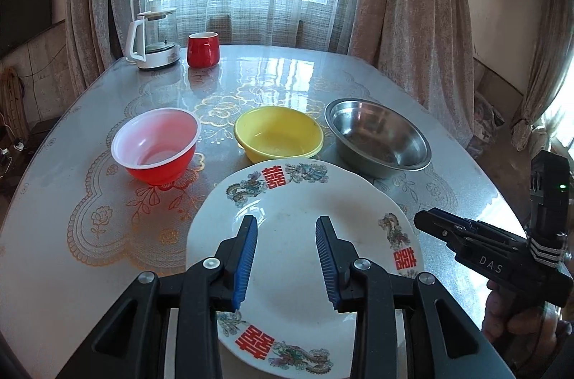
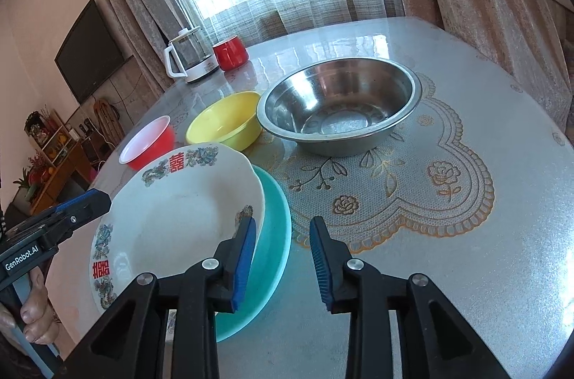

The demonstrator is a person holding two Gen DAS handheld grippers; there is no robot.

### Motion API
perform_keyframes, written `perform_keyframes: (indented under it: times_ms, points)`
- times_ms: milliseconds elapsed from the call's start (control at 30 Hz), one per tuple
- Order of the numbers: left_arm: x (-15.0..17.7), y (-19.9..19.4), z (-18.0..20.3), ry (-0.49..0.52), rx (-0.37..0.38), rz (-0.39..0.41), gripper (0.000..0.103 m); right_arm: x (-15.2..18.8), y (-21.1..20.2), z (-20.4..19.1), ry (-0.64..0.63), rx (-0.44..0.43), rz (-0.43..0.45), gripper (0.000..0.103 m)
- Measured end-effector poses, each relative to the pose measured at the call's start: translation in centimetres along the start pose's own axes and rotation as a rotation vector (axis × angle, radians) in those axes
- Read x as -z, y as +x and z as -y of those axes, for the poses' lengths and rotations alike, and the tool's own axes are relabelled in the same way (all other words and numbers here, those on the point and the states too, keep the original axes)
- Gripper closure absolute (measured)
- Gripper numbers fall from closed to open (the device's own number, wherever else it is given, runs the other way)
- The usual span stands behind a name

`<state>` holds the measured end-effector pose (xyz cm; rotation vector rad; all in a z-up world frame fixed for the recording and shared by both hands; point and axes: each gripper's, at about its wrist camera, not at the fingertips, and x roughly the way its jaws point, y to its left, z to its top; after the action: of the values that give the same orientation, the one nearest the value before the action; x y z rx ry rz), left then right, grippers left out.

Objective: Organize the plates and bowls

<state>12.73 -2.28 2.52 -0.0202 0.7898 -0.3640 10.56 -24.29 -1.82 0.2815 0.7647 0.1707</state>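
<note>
left gripper (image 1: pixel 286 228): spread, empty, tilted down over white plate (image 1: pixel 305 221) | right gripper (image 2: pixel 283 232): spread, empty, at plate's 3 o'clock rim, above teal plate (image 2: pixel 276 235)

A round table (image 2: pixel 502 253) with a glossy grey, lace-patterned floral cover (image 2: pixel 412 192) carries a red plastic bowl (image 1: pixel 156 144), a yellow plastic bowl (image 1: pixel 279 132) and a steel bowl (image 1: pixel 378 137) in a row. A teal plate (image 2: pixel 274 235) lies nearer, seemingly flat. At the far edge stand a white-based glass kettle (image 1: pixel 154 40) and a red mug (image 1: pixel 203 50).
</note>
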Motion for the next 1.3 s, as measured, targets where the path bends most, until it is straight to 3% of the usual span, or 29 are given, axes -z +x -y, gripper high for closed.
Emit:
perform_keyframes:
  times_ms: [300, 500, 900, 1067, 1300]
  points:
    - [-3.2, 4.1, 2.2, -0.053, 0.040, -0.098, 0.069, -3.6, -0.3, 3.8, 0.115, 0.071, 0.053, 0.070]
    - [-5.7, 6.8, 4.2, -0.052, 0.076, -0.103, 0.069, -6.2, 0.3, 6.7, 0.193, 0.107, 0.083, 0.066]
    - [-8.2, 14.6, 5.9, -0.139, 0.103, -0.239, 0.067, -9.5, 5.1, 9.4, 0.235, 0.168, 0.037, 0.065]
    - [-8.4, 15.7, 7.0, -0.111, 0.095, -0.259, 0.076, -9.5, 6.0, 10.1, 0.247, 0.169, 0.023, 0.085]
    - [-7.5, 14.4, 8.2, -0.094, 0.117, -0.237, 0.076, -8.4, 4.2, 10.5, 0.234, 0.167, 0.039, 0.085]
